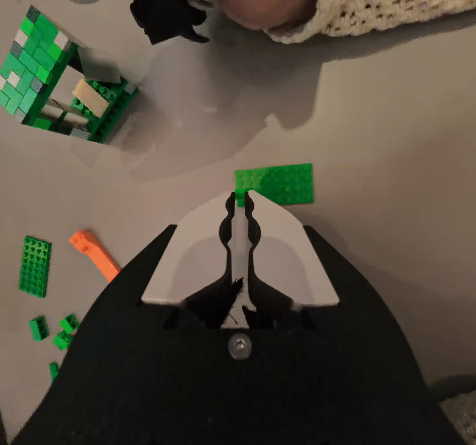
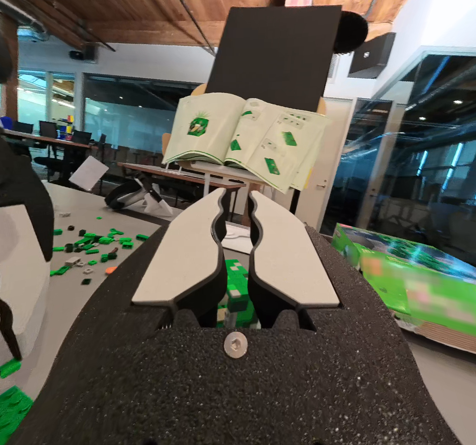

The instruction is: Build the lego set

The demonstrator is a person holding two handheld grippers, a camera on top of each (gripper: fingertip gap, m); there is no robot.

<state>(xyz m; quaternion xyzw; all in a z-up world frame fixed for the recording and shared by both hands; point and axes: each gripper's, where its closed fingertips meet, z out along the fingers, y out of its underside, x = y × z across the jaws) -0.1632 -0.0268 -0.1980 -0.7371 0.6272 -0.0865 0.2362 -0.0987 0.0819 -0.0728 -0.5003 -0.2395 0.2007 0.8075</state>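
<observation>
Left wrist view: left gripper (image 1: 240, 195) pinching small brick (image 1: 240, 198) over near corner of plate (image 1: 280, 184), just past centre at 12 o'clock; light, stiff, slick, best nipped by side walls. Right gripper (image 2: 237, 195) narrowly parted, holding nothing, aimed at booklet (image 2: 244, 139)

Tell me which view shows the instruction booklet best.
The right wrist view: the open instruction booklet rests on a stand straight ahead, beyond the right gripper, both pages facing the camera. The left wrist view shows none of it.
</observation>
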